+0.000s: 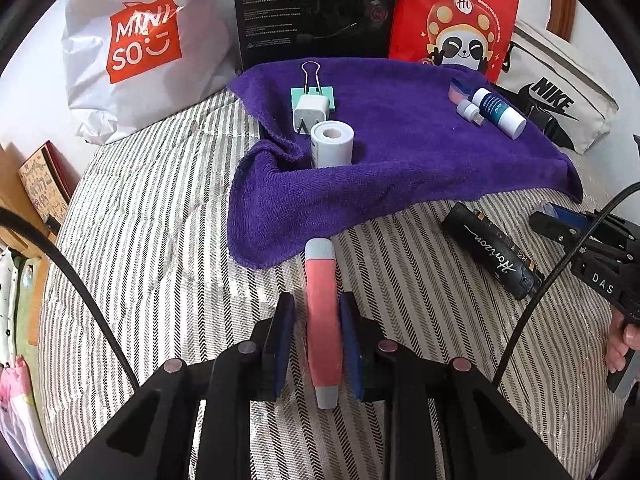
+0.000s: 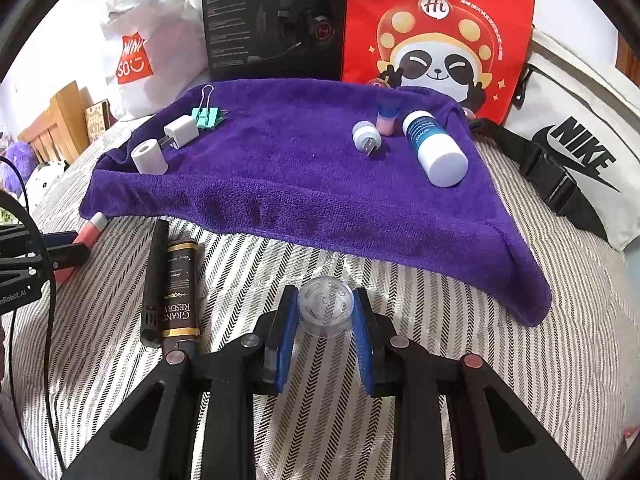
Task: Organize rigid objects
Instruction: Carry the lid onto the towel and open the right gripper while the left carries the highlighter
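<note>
Left claw (image 1: 316, 340) grips a pink tube (image 1: 323, 320); right claw (image 2: 325, 334) clamps a clear cap (image 2: 326, 306), both over the striped bed (image 2: 460, 320)

a home bedroom, by the look of the bed (image 2: 460, 320) under a striped quilted cover and the wooden headboard (image 2: 52, 128) at its far left. shopping bags along the wall: a white miniso bag (image 1: 140, 48), a red panda-print bag (image 2: 436, 28), a nike canvas bag (image 2: 576, 144), plus a black headset box (image 2: 276, 20). soft toys (image 2: 20, 160) beside the headboard.
</note>
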### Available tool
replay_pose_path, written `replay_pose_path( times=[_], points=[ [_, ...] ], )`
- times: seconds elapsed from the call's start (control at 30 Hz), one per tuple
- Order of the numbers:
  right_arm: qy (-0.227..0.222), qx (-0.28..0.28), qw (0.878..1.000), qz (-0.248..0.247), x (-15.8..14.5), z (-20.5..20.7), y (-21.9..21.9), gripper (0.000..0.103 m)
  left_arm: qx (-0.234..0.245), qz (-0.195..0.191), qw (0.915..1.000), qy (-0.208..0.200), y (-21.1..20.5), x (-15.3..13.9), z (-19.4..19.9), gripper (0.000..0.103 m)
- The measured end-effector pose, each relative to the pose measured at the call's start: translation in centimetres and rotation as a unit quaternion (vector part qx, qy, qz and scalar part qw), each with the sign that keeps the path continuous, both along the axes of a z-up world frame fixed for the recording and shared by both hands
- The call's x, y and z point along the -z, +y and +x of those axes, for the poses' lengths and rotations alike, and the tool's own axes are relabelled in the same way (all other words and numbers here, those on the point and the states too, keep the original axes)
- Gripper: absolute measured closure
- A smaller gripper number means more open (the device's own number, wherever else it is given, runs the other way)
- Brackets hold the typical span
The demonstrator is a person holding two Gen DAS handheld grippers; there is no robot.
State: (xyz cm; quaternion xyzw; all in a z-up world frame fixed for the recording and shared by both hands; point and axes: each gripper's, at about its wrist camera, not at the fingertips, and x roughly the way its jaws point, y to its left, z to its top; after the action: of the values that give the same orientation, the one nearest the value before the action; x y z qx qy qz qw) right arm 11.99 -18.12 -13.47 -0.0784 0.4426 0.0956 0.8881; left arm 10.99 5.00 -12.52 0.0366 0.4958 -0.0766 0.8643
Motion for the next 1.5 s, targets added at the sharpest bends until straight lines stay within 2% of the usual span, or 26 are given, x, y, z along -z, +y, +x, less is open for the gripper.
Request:
replay_pose_path(
  times=[0.13, 0.23, 0.27, 0.43, 0.5, 0.6, 0.9, 1.27, 1.5],
  points=[
    [-0.002, 0.0, 1.0, -0.005, 0.0, 0.0, 0.1, 0.077, -0.002, 0.002, 1.0, -0.008, 0.0, 0.1, -0.3, 0.08],
    [0.0, 0.0, 1.0, 0.0, 0.0, 0.0, 0.0, 0.077, -0.001, -0.008, 1.0, 0.002, 0.2, 0.0, 0.1, 0.082],
    [-0.001, 0.0, 1.0, -0.001, 0.0, 0.0, 0.0, 0.077, 0.002, -0.011, 0.9999, 0.005, 0.3, 0.0, 0.1, 0.086],
    [0.004, -0.009, 1.0, 0.005, -0.2, -0.1, -0.2, 0.077, -0.001, -0.028, 0.9994, 0.018, 0.2, -0.3, -0.2, 0.087],
    [0.013, -0.009, 1.0, 0.017, -0.5, -0.3, -0.5, 0.077, 0.0, -0.024, 0.9995, 0.02, 0.0, -0.5, -0.4, 0.087],
    [0.016, -0.011, 0.999, 0.034, -1.3, -0.7, -1.1, 0.077, 0.002, -0.025, 0.9996, 0.016, -0.2, -1.0, -0.6, 0.087],
    [-0.021, -0.018, 0.999, 0.023, -5.6, -1.2, -1.8, 0.077, 0.023, -0.04, 0.9988, -0.015, -1.0, -4.0, -0.5, 0.087],
    [-0.039, -0.037, 0.998, 0.036, -9.3, 2.4, -1.6, 0.077, 0.037, -0.037, 0.9978, -0.04, -2.5, -7.3, 3.8, 0.087],
    [-0.021, -0.043, 0.998, 0.047, -9.2, 6.8, -2.0, 0.077, 0.046, -0.044, 0.9971, -0.042, -3.0, -7.4, 8.5, 0.087]
  ],
)
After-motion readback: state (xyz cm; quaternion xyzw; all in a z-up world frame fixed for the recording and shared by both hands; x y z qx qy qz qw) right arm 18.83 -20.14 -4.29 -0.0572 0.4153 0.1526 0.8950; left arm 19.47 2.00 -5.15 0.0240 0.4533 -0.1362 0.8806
